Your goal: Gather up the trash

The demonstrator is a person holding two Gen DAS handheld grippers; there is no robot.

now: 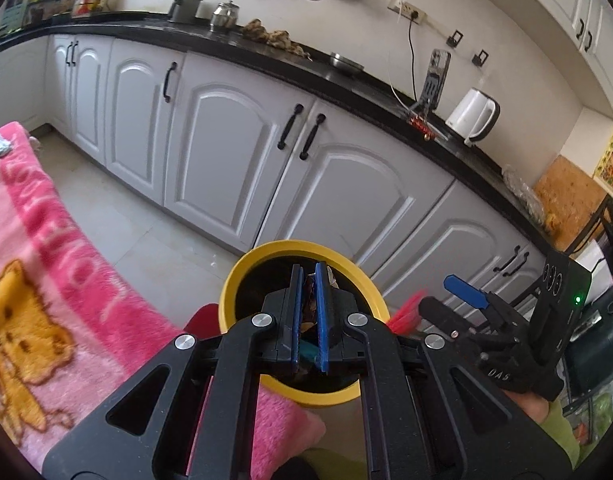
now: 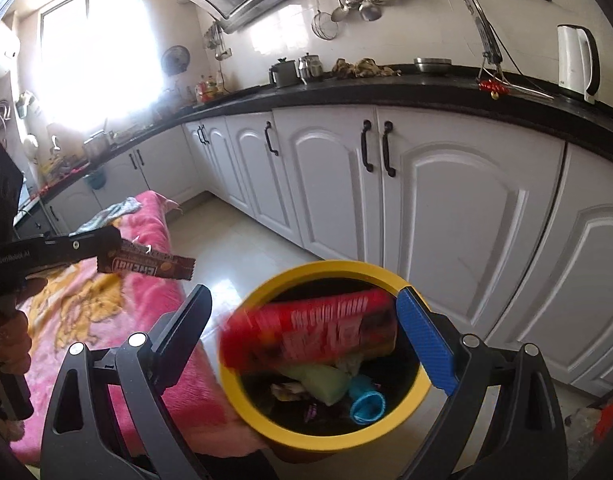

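Note:
A yellow-rimmed black bin [image 2: 246, 408] stands by the pink blanket; it also shows in the left wrist view [image 1: 230, 292]. My right gripper [image 2: 306, 320] is open above the bin. A red wrapper [image 2: 310, 336], blurred, is between its fingers over the bin's mouth, touching neither. Green and blue scraps [image 2: 362, 400] lie inside. My left gripper [image 1: 309, 280] is shut on a brown snack wrapper [image 1: 308, 304], held over the bin. In the right wrist view the left gripper [image 2: 106, 252] holds that wrapper [image 2: 150, 266] above the blanket, left of the bin.
A pink blanket [image 2: 146, 320] with a yellow pattern covers the surface to the left. A grey cloth [image 2: 106, 216] lies at its far end. White cabinets [image 2: 446, 220] under a black counter [image 2: 386, 88] run behind, with a white kettle [image 2: 578, 64]. Tiled floor [image 2: 234, 248] lies between.

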